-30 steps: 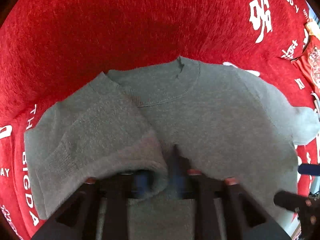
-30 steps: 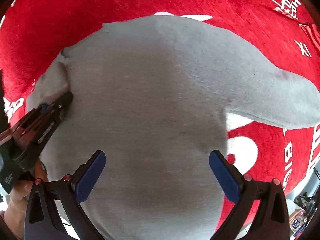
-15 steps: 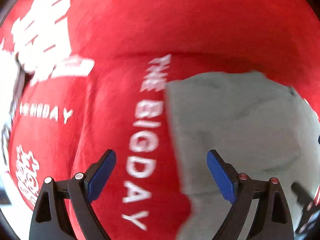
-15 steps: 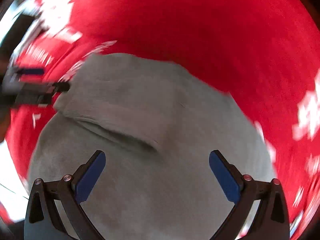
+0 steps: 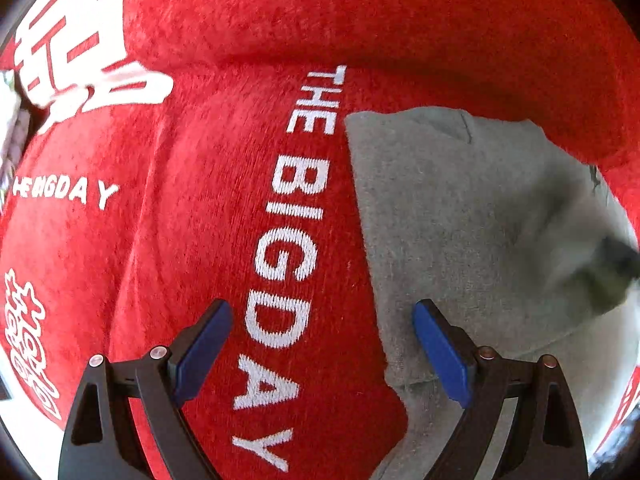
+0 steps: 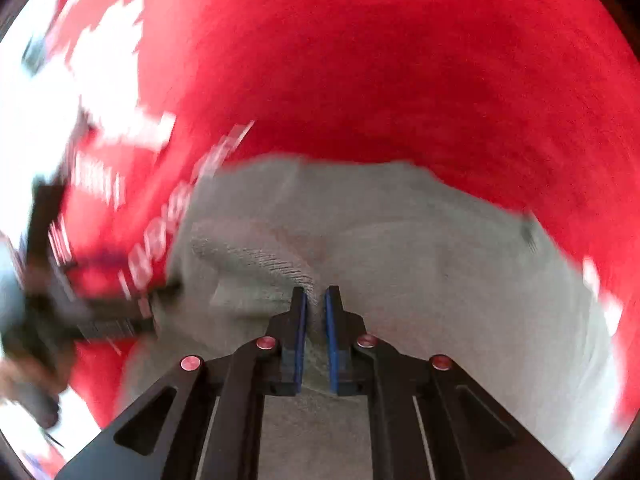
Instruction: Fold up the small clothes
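Right gripper [image 6: 316,304] pinching grey sweater [image 6: 420,264], left gripper [image 5: 322,344] spread wide

Soft surface is covered w/ a plush red blanket [image 5: 208,248] w/ white woven lettering, "THE BIG DAY". A small grey knit sweater [image 5: 460,232] is laid flat directly on it.

Both tongs, left tongs [image 5: 322,344] and right tongs [image 6: 316,300], are black angular frames with blue pads [image 5: 438,354] and round silver or reddish screws [image 6: 266,343].
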`<state>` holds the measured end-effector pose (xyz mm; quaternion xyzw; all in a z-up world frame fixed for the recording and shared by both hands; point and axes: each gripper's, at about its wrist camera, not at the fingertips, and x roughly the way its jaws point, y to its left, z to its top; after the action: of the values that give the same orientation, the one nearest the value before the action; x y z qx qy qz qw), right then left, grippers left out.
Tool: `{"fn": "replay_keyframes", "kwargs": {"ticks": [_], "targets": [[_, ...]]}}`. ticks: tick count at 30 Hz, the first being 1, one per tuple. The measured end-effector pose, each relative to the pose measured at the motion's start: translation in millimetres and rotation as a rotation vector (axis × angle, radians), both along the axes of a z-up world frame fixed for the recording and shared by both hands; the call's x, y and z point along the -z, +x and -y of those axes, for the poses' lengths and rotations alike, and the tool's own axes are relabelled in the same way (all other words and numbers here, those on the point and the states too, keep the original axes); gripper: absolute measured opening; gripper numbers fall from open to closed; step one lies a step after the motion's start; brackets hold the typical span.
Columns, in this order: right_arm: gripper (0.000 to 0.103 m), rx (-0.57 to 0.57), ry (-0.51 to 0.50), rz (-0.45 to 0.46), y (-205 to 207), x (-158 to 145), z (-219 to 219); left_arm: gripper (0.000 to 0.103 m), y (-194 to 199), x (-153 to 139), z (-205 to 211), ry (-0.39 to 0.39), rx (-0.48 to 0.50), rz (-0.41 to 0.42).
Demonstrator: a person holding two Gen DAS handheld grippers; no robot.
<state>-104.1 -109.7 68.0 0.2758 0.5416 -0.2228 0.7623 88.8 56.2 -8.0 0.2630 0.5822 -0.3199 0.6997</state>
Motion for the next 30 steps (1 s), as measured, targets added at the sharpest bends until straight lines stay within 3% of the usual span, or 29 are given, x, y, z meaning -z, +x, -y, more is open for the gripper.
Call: {"fn": "replay_keyframes", "kwargs": {"ticks": [3, 6, 10, 11, 12, 13, 14, 15, 17, 18, 19, 20, 22, 26, 30], "targets": [[0.010, 0.327, 0.094, 0.108, -62.8, -15.4, 40.1, 0.093, -6.4, -2.2, 2.6, 0.010, 0.023, 0.017], [0.010, 0.608, 0.188, 0.164, -123.3, -4.7, 70.7, 0.093, -2.2, -0.6, 9.4, 0.019, 0.029, 0.010], [0.015, 0.817, 0.348, 0.203, -191.8, 13.7, 89.8, 0.093, 23.5, 0.3, 26.0, 0.001, 0.028, -0.026], [0.029, 0.839, 0.385, 0.191, -203.3, 16.8, 91.0, 0.093, 29.7, 2.1, 31.7, -0.007, 0.019, -0.053], [0.059, 0.846, 0.398, 0.195, -209.2, 16.3, 91.0, 0.093, 35.8, 6.7, 38.2, -0.004, 0.015, -0.085], [0.074, 0.848, 0.401, 0.207, -212.5, 14.7, 89.9, 0.093, 37.2, 8.9, 41.6, -0.001, 0.015, -0.101], [0.077, 0.854, 0.401, 0.236, -215.4, 11.0, 90.7, 0.091, 36.9, 11.5, 46.9, 0.000, 0.018, -0.115], [0.077, 0.853, 0.406, 0.256, -214.2, 9.7, 92.7, 0.076, 35.6, 11.9, 49.8, -0.010, 0.026, -0.124], [0.071, 0.853, 0.416, 0.248, -209.5, 13.2, 97.8, 0.049, 30.5, 6.0, 55.9, -0.045, 0.059, -0.130], [0.054, 0.858, 0.412, 0.234, -200.6, 20.8, 100.7, 0.018, 29.2, 4.6, 58.7, -0.059, 0.076, -0.147], [0.039, 0.860, 0.412, 0.224, -199.1, 22.4, 105.3, 0.013, 24.6, -0.3, 63.5, -0.057, 0.102, -0.133], [0.007, 0.857, 0.418, 0.217, -198.6, 25.0, 109.7, 0.011, 21.6, -2.8, 65.9, -0.049, 0.121, -0.118], [0.006, 0.863, 0.412, 0.184, -198.0, 25.6, 109.6, 0.010, 17.5, -8.3, 66.4, -0.044, 0.158, -0.111], [0.006, 0.828, 0.382, 0.231, -212.1, -0.1, 88.2, 0.010, 26.7, -13.0, 58.6, -0.058, 0.198, -0.131], [0.006, 0.746, 0.317, 0.096, -220.2, 7.4, 70.3, 0.010, 32.8, -8.9, 56.2, -0.040, 0.220, -0.094]]}}
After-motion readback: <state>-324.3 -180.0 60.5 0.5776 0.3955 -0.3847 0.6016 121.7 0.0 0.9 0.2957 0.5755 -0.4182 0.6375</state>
